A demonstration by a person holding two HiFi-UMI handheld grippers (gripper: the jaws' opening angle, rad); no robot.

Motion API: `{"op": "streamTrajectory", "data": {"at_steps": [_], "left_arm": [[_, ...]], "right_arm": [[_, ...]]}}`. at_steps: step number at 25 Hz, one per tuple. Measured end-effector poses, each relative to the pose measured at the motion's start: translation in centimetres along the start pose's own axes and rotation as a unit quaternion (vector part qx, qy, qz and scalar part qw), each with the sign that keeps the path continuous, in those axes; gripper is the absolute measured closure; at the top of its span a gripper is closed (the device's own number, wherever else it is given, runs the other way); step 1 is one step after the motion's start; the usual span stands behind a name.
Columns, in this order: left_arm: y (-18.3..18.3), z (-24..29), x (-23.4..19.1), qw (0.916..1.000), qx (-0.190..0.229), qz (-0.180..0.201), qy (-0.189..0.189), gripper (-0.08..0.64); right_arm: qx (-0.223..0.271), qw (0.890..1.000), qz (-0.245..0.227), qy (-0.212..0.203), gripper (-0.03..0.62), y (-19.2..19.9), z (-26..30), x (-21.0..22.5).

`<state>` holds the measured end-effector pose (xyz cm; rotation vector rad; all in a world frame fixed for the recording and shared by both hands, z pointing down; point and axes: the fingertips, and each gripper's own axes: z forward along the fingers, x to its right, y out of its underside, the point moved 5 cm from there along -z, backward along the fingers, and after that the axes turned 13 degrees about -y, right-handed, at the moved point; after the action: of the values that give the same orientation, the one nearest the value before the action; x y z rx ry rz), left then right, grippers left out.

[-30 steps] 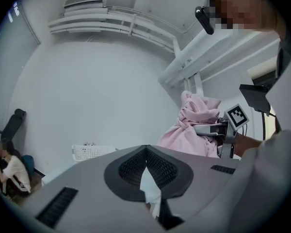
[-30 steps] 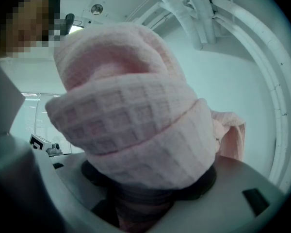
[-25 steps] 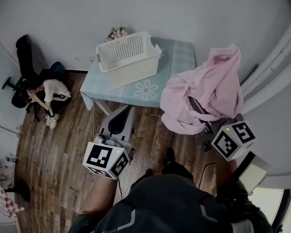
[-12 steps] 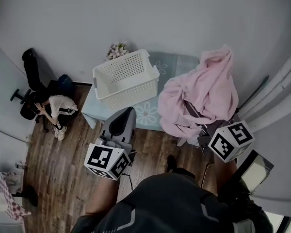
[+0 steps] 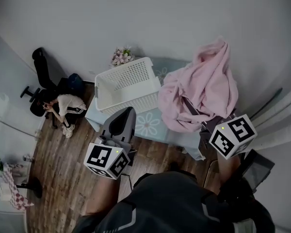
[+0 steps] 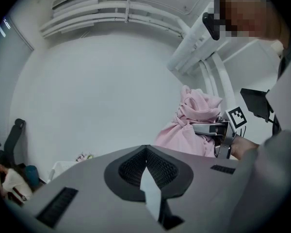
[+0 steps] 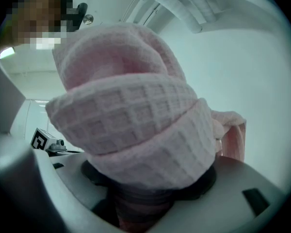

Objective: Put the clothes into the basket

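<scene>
**Head view.** The white lattice-walled basket (image 5: 131, 102) stands on the left half of the pale, flower-printed table (image 5: 148, 123), with its open mouth up and nothing in it. The pink garment (image 5: 203, 91) is not in it yet. It hangs bunched from the right gripper (image 5: 190, 107) above the table's right end, its folds just beside the basket's right rim. The left gripper (image 5: 130, 110) points at the basket's near wall and carries nothing.

**Left gripper view.** The left gripper's (image 6: 145, 152) jaws meet in a closed seam with nothing between them. The garment (image 6: 184, 130) hangs off to the right in soft, heavy folds.

**Right gripper view.** The jaws of the right gripper (image 7: 140, 198) are clamped on a thick roll of waffle-weave cloth (image 7: 136, 130).

To do this step well, I judge the bundle should be carried over the rim and lowered to the basket's middle before release, because the loose tails could drape over the wall. The free left gripper could tuck them in.
</scene>
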<state>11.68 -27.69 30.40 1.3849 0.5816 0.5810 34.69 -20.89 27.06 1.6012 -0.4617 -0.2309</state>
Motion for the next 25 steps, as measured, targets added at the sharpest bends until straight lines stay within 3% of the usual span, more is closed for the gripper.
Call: {"op": "streamTrajectory", "data": {"at_steps": [5, 13, 25], "left_arm": [[0.1, 0.4, -1.7, 0.9993, -0.007, 0.002, -0.036, 0.553], [-0.6, -2.7, -2.5, 0.9963, 0.01, -0.003, -0.085, 0.553], [-1.6, -0.5, -15.1, 0.9862, 0.035, -0.015, -0.161, 0.554]], "right_arm": [[-0.002, 0.999, 0.009, -0.033, 0.268, 0.1, 3.3, 1.7], [-0.005, 0.997, -0.011, -0.074, 0.27, -1.5, 4.5, 0.6], [-0.051, 0.985, -0.053, -0.159, 0.268, -0.3, 20.2, 0.6]]}}
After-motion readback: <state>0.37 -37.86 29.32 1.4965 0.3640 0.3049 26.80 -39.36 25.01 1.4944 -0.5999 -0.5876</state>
